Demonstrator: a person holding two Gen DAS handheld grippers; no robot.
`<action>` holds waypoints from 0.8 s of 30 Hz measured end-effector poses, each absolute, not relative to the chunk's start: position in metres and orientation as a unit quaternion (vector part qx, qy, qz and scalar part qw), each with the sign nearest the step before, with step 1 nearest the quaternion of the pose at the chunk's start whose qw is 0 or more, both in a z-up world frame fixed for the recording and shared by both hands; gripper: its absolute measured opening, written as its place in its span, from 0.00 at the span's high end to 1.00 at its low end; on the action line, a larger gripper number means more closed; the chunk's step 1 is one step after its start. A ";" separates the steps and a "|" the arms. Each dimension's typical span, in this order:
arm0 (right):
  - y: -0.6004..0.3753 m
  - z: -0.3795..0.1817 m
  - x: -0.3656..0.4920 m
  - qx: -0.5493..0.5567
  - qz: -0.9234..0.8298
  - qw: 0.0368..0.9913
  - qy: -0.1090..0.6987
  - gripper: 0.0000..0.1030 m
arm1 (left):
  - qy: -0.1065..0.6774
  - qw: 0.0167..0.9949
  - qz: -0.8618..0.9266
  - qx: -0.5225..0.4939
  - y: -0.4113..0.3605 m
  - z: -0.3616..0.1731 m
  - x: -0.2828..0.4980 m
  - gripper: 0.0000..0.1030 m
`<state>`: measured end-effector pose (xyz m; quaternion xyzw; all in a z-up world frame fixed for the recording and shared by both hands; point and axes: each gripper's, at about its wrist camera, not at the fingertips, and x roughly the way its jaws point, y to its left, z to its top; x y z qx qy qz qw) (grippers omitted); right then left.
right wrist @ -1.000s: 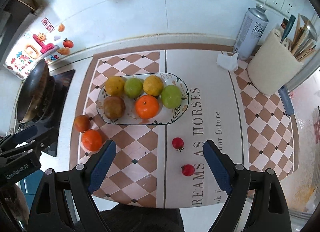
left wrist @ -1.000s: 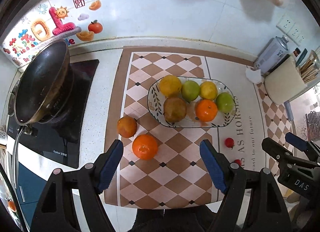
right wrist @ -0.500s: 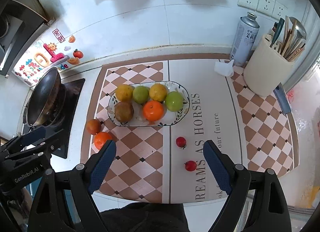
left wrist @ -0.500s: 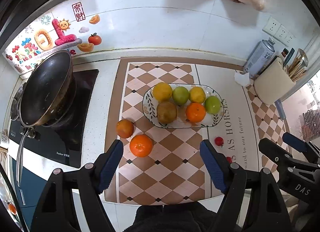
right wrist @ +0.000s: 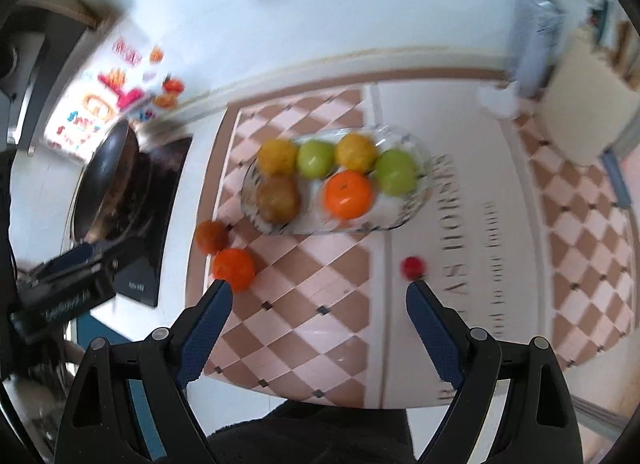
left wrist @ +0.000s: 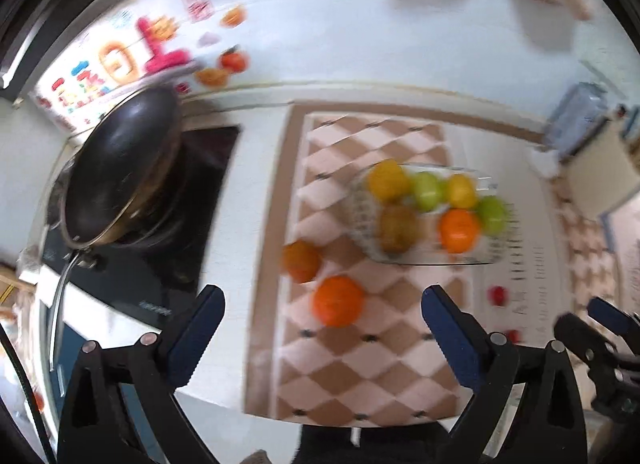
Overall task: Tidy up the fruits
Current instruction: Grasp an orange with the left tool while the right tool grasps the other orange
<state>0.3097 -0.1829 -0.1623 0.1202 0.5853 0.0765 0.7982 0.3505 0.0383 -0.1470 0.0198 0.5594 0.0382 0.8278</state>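
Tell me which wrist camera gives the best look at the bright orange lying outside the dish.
Left wrist view: the bright orange sits large and unobstructed ahead of the open left tool, though blurred. In the right wrist view it is smaller, off to the left, with a blue fingertip overlapping its lower edge.

We are in a home kitchen: a black frying pan (left wrist: 116, 167) sits on a black glass cooktop (left wrist: 160, 260), a white tiled wall (left wrist: 340, 23) backs the counter, and a cream utensil holder (right wrist: 588, 111) stands beside a grey spray can (right wrist: 534, 47).
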 end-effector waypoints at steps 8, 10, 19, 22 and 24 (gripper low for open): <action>-0.088 -0.265 0.357 0.112 0.175 0.728 0.653 0.21 | 0.606 0.786 0.123 0.008 0.095 -0.204 0.368 0.02; -0.067 -0.289 0.367 0.103 0.182 0.716 0.666 0.25 | 0.615 0.777 0.136 0.010 0.105 -0.214 0.372 0.02; -0.006 -0.360 0.393 0.074 0.209 0.680 0.699 0.35 | 0.648 0.743 0.168 0.016 0.138 -0.246 0.393 0.02; -0.002 -0.362 0.392 0.059 0.213 0.681 0.698 0.36 | 0.660 0.735 0.155 0.009 0.138 -0.255 0.402 0.02; -0.008 -0.360 0.393 0.053 0.206 0.680 0.701 0.36 | 0.666 0.733 0.137 0.002 0.134 -0.258 0.409 0.02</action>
